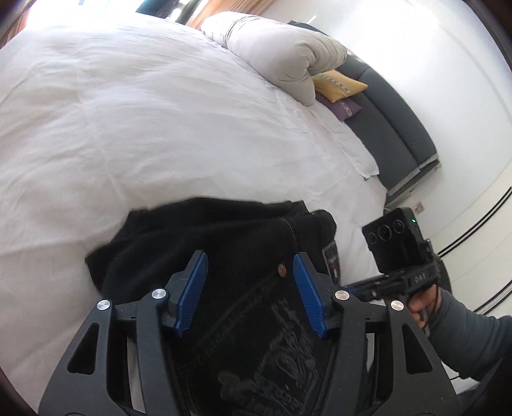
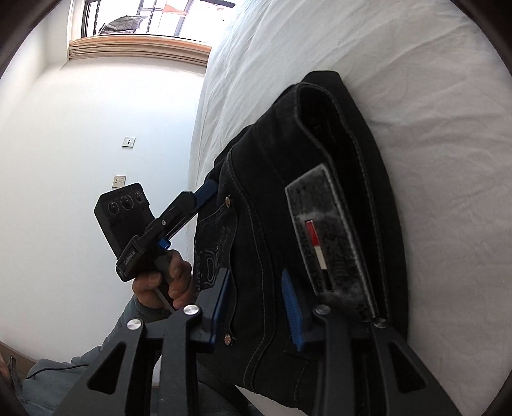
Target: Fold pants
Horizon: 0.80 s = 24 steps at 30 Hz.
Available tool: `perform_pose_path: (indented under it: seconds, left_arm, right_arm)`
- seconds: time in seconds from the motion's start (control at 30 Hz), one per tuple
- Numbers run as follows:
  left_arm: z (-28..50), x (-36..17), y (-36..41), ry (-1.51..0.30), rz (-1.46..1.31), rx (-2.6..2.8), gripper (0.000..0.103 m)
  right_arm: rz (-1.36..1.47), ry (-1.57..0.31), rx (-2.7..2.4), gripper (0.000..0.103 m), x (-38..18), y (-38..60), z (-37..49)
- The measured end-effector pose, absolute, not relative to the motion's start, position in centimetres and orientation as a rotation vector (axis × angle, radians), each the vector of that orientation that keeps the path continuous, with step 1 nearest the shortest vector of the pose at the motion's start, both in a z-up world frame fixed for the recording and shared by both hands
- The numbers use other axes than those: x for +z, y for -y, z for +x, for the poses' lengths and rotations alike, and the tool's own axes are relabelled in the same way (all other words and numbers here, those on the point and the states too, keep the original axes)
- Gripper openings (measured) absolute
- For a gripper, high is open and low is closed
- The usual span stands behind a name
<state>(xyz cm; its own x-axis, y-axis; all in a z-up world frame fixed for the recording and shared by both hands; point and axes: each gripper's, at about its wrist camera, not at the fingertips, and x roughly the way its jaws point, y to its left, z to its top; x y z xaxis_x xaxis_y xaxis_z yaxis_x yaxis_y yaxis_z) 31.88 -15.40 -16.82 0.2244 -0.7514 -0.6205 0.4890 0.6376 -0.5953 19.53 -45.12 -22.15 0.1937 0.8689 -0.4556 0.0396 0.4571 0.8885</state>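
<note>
1. The black pants lie bunched and partly folded at the near edge of the bed, on its white sheet.
2. The left tongs stand open over the pants, their blue pads spread to either side of a stitched back pocket with a small copper rivet between them. Nothing is caught between the pads.
3. In the right wrist view the right tongs also stand open, with dark denim lying between and beneath the two blue pads. The fabric is not pinched.
4. From that view the pants show their waistband folded over, with a grey label carrying a small red and white mark just beside the right pad.
5. Each wrist view catches the other tool. The left view shows the right tool's black camera block and the person's right hand on its handle, in a grey sleeve, just beyond the pants.
6. The right view shows the left hand on its handle, with one blue fingertip of the left tongs touching the edge of the pants.
7. A rolled white duvet lies at the far side of the bed, with a yellow cushion and a purple cushion beside it against a dark grey headboard.
8. A window with a wooden sill sits at the top of the right view, and two wall sockets show on the white wall.
</note>
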Motion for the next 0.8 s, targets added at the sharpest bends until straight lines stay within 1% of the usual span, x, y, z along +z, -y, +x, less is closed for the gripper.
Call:
perform_pose_path:
  seconds: [0.07, 0.23, 0.33, 0.43, 0.5, 0.57, 0.63, 0.67, 0.7, 0.73, 0.77, 0.8]
  left_arm:
    - [30.0, -16.9, 14.6, -1.014, -0.314, -0.89, 0.054]
    - [25.4, -17.1, 12.3, -0.997, -0.451, -0.94, 0.054]
    - [21.9, -17.5, 12.4, -0.997, -0.445, -0.96, 0.054]
    - [18.9, -18.2, 12.5, -1.008, -0.461, -0.972, 0.054]
    - [17.6, -18.0, 12.2, -1.005, -0.479, -0.966, 0.054]
    - [16.9, -17.6, 12.1, -1.019, -0.489, -0.978, 0.054]
    - [16.2, -16.9, 12.2, -1.043, -0.47, -1.0, 0.054]
    - [15.8, -16.4, 12.0, -1.057, -0.458, -1.0, 0.054]
    - [15.6, -16.1, 11.7, -1.065, -0.451, -0.985, 0.055]
    - [15.5, -15.8, 11.1, -1.065, -0.453, -0.96, 0.055]
    - [15.6, -15.4, 10.1, -1.048, -0.469, -0.923, 0.058]
    - [15.9, -15.2, 9.4, -1.029, -0.483, -0.887, 0.068]
  right_arm:
    - [0.938, -1.248, 0.722, 0.035, -22.2, 45.4, 19.4]
    - [0.94, -1.248, 0.721, 0.032, -22.4, 45.7, 19.6]
    - [0.939, -1.248, 0.714, 0.03, -22.6, 45.7, 19.6]
    - [0.937, -1.248, 0.708, 0.024, -22.8, 46.0, 19.5]
    - [0.944, -1.244, 0.705, 0.017, -23.1, 46.2, 19.3]
    - [0.959, -1.239, 0.704, 0.015, -23.6, 46.6, 19.2]
    - [0.962, -1.231, 0.707, 0.016, -23.6, 46.7, 19.0]
    - [0.938, -1.23, 0.705, 0.025, -23.1, 46.8, 18.8]
    - [0.917, -1.221, 0.706, 0.043, -22.4, 46.9, 18.7]
    - [0.902, -1.198, 0.71, 0.052, -21.5, 47.2, 18.4]
    - [0.889, -1.157, 0.714, 0.065, -20.3, 47.8, 18.1]
    - [0.877, -1.107, 0.714, 0.073, -19.1, 48.6, 17.7]
